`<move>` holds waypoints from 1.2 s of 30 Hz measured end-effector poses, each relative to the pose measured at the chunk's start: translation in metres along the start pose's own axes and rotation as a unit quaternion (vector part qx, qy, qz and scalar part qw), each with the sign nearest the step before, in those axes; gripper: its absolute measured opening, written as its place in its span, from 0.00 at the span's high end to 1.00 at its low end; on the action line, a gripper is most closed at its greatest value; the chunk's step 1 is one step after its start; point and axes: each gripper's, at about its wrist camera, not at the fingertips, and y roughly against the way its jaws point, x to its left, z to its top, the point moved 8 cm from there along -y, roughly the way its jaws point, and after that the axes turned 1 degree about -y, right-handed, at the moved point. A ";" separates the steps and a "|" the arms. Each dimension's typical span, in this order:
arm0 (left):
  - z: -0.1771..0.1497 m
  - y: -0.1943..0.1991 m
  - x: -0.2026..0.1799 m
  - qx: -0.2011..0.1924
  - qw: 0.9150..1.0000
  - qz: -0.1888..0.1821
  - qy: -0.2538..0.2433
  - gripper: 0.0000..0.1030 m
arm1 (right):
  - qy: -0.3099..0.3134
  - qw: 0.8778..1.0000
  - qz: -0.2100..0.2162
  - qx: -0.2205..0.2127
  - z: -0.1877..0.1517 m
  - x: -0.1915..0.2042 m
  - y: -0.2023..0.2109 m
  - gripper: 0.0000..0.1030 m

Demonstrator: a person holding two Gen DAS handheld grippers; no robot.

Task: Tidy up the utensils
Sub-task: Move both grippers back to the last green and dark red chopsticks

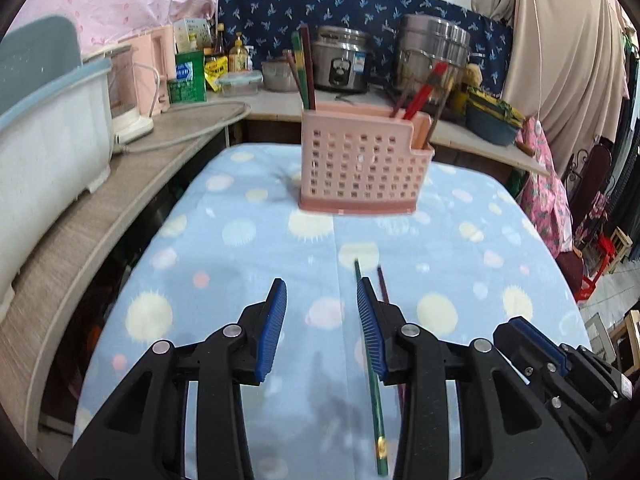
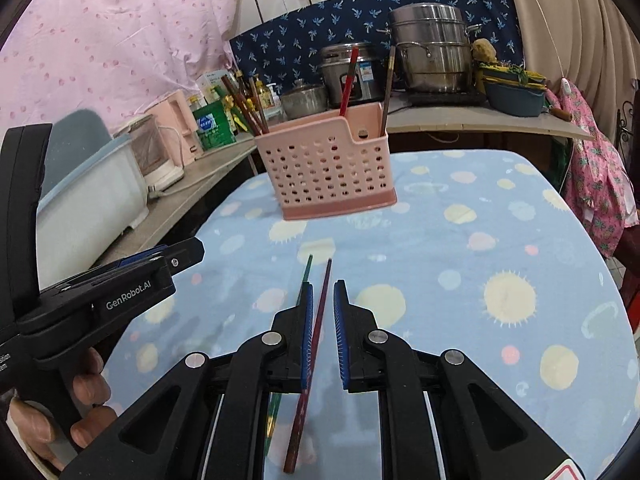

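Note:
A pink perforated utensil holder [image 1: 362, 168] stands on the spotted blue cloth [image 1: 240, 240], with several chopsticks upright in it; it also shows in the right wrist view [image 2: 330, 170]. A green chopstick [image 1: 374, 396] and a dark red chopstick [image 2: 316, 330] lie side by side on the cloth. My left gripper [image 1: 322, 292] is open, low over the cloth, its right finger beside the green chopstick. My right gripper [image 2: 323, 294] is partly open, with the dark red chopstick lying between its fingers and the green chopstick [image 2: 304, 276] just left of them.
A wooden counter [image 1: 100, 208] on the left carries a white tub [image 1: 48, 128] and a pink appliance. Pots, a rice cooker [image 1: 340, 64] and bottles stand on the shelf behind the table. The left gripper's body [image 2: 100, 296] is at the right gripper's left.

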 end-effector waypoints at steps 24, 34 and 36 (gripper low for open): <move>-0.101 -0.005 0.009 0.060 0.998 0.012 -0.010 0.55 | 0.028 0.995 0.005 0.092 -0.110 0.024 -0.010 0.87; -0.106 -0.001 0.012 0.062 0.998 0.010 -0.008 0.49 | 0.037 0.993 -0.009 0.110 -0.120 0.024 -0.020 0.82; -0.107 -0.001 0.011 0.063 0.998 0.008 -0.008 0.49 | 0.039 0.993 -0.014 0.109 -0.121 0.023 -0.020 0.86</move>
